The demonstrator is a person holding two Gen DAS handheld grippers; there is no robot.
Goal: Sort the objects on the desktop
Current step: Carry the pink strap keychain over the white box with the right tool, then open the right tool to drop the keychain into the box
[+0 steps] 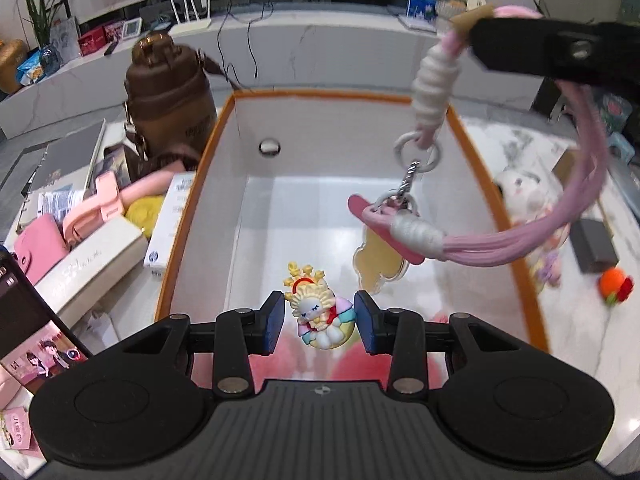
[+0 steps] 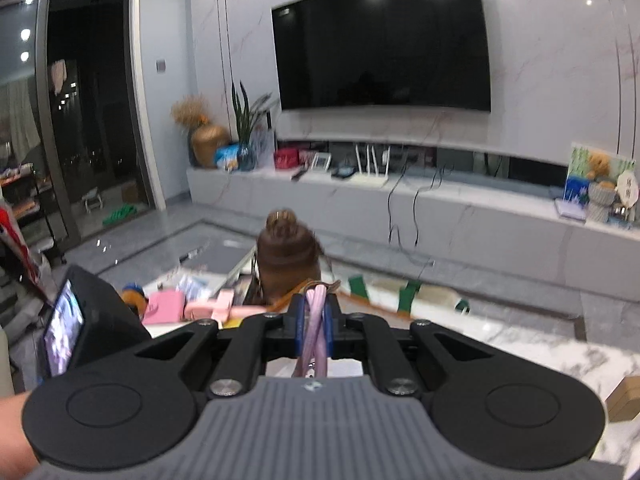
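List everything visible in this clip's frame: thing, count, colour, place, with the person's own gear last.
storage box: 1, white with orange rim, centre.
figurine: 1, pastel, between left pads over box.
pink strap charm: 1, pink and white, dangling above box.
brown bottle: 1, left of box.
plush toy: 1, white, right of box.
television: 1, black, wall.
left gripper: 1, black, pads beside figurine; contact unclear.
right gripper: 1, black, shut on strap.

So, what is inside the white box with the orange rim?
The white box looks empty down to its floor. The small figurine and the pink strap hang above it; they and the left gripper hide the near part.
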